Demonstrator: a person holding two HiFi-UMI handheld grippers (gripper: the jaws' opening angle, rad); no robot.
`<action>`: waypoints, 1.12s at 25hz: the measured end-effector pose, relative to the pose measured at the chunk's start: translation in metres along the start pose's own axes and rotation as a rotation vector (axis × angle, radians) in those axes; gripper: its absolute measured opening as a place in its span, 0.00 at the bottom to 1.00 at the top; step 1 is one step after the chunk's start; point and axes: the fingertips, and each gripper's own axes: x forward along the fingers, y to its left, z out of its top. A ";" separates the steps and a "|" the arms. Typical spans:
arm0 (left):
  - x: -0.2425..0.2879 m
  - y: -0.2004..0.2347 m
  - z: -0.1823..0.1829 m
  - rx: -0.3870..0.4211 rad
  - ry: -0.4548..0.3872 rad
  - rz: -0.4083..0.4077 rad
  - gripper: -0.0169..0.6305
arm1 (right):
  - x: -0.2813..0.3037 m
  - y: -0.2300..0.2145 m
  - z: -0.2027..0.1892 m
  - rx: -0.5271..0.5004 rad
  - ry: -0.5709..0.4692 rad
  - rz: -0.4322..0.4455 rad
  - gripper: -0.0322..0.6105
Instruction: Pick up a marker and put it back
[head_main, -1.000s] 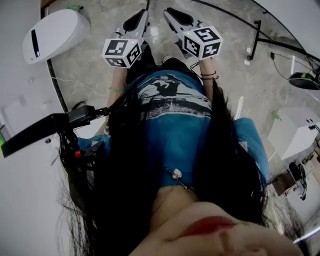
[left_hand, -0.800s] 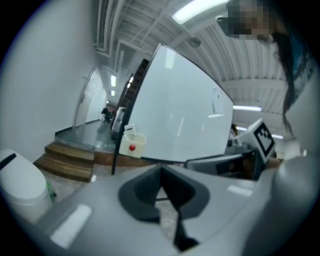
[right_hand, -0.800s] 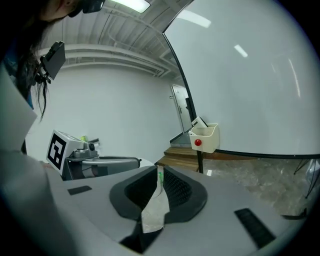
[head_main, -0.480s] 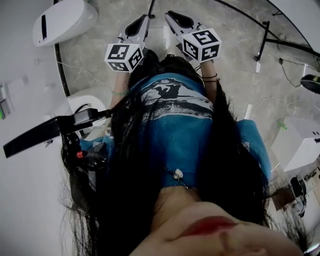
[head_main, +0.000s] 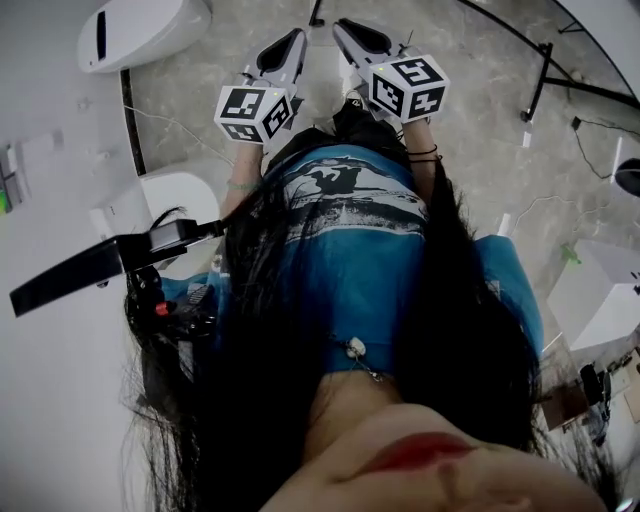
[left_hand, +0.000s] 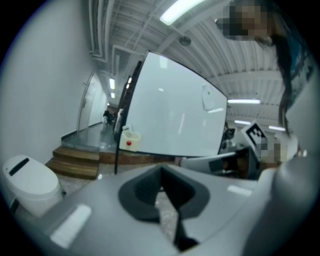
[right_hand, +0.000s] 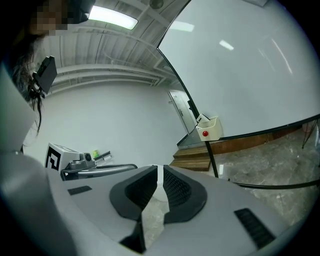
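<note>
Since nothing is being carried, the left gripper (left_hand: 161, 176) is held with its jaws pressed together on nothing, and only a sliver of floor shows through the seam. The right gripper (right_hand: 158, 175) is likewise closed and empty, its ribbed pads (right_hand: 176, 188) all but meeting. Both tools are held out side by side in front of the body, close to each other and pointed forward. This is judged to be a carrying posture for an approach rather than a reach. Beneath the tips only the marbled floor (head_main: 195, 115) is seen, so nothing lies within grasp. Ahead of the left gripper and off to its left, a white rounded unit (left_hand: 27, 182) is stood on the floor. Farther ahead of both tools, a whiteboard (left_hand: 170, 110) is set up on a dark frame. A small pale holder with a red dot (left_hand: 129, 140) is fixed at its lower corner, presumably so that pens are kept at hand. No marker can be made out in any view. It is judged to lie in or near that holder, well apart from both grippers. The pick-up is not yet begun, and the jaws will have to be spread for it.
</note>
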 end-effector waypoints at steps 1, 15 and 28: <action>-0.009 0.003 -0.002 -0.003 -0.006 0.006 0.03 | 0.001 0.007 -0.003 0.009 -0.001 0.004 0.12; -0.135 0.028 -0.051 -0.096 -0.052 0.092 0.03 | -0.009 0.111 -0.058 0.040 0.033 0.008 0.11; -0.168 0.000 -0.080 -0.115 -0.041 -0.019 0.03 | -0.047 0.144 -0.100 0.068 0.039 -0.089 0.11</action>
